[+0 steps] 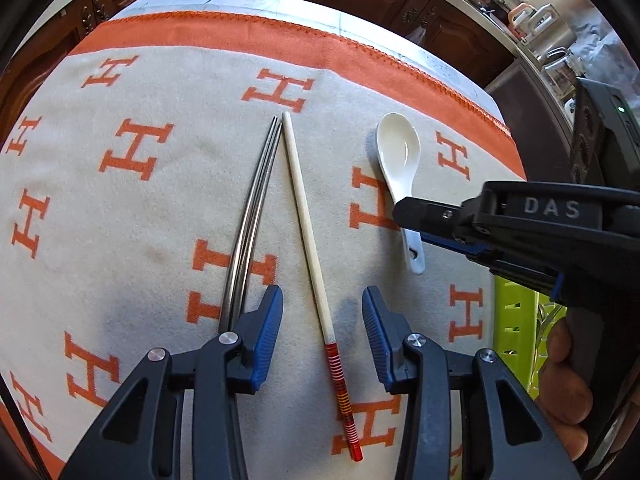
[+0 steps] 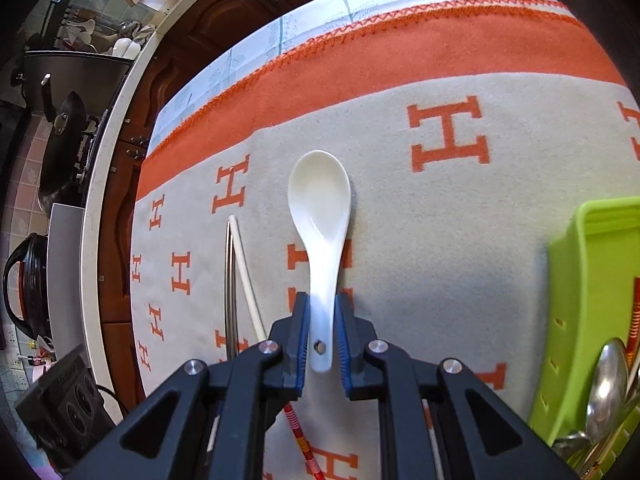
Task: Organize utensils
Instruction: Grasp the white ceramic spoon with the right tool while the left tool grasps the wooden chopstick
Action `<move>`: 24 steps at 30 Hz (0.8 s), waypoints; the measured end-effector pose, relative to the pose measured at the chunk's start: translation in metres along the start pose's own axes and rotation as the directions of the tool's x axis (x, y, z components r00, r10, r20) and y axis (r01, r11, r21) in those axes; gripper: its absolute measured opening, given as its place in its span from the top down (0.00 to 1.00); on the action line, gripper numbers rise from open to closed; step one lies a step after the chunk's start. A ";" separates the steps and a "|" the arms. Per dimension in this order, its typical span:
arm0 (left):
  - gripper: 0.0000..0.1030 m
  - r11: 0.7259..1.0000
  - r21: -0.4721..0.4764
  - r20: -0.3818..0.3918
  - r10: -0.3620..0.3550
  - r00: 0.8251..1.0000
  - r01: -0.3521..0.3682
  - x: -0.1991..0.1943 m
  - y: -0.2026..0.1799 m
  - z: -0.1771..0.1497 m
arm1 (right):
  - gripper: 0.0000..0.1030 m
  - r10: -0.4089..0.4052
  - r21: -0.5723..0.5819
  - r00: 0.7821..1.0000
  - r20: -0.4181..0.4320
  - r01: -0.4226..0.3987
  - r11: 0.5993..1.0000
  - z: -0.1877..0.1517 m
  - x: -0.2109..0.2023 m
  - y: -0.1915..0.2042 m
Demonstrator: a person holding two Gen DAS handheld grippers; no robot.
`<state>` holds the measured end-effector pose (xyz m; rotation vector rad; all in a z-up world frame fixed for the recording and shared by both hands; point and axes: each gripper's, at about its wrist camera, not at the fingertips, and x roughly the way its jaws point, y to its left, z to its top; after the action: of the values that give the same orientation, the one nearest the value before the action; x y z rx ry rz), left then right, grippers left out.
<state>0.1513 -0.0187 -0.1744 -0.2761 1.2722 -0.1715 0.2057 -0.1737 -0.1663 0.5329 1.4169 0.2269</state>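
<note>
On the H-patterned cloth (image 1: 140,248) a white ceramic spoon (image 2: 320,200) lies bowl-up. My right gripper (image 2: 322,320) is shut on its handle, both blue pads against the sides; the left wrist view shows that gripper (image 1: 412,224) reaching in from the right. A wooden chopstick with a red banded end (image 1: 304,216) runs between the fingers of my left gripper (image 1: 323,332), which stands open with its pads clear of the stick. A pair of metal chopsticks (image 1: 256,200) lies just left of it, its near end hidden under the left finger.
A green slotted basket (image 2: 580,280) stands at the right, holding metal spoons (image 2: 608,384) and a red-ended chopstick (image 2: 634,320). A hand (image 1: 568,380) holds the right gripper. Dark cabinets lie beyond the table's far edge; a counter with pots (image 2: 60,140) and a power strip (image 2: 60,400) sit left.
</note>
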 end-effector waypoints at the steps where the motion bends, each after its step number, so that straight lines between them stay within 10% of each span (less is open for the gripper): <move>1: 0.61 1.000 0.003 0.002 0.005 1.000 -0.005 0.001 -0.001 0.000 | 0.88 0.000 0.005 1.000 -0.005 0.000 1.000 0.001 0.002 -0.001; 8: 0.63 0.997 0.032 0.024 0.074 0.997 -0.075 0.005 -0.016 -0.002 | 0.89 -0.028 -0.032 0.999 0.022 0.029 0.999 0.000 0.005 0.005; 13: 0.88 0.986 0.064 0.039 0.152 0.988 -0.154 0.006 -0.020 -0.003 | 0.96 -0.062 -0.082 0.997 0.040 0.066 0.994 -0.003 0.005 0.011; 24: 0.97 0.999 0.002 -0.013 0.046 0.999 -0.046 0.001 0.001 0.001 | 0.97 -0.029 -0.063 0.997 0.066 0.034 0.997 -0.016 -0.011 0.010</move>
<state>0.1527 -0.0181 -0.1757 -0.2447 1.2899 -0.1352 0.1896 -0.1669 -0.1527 0.4615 1.3499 0.2268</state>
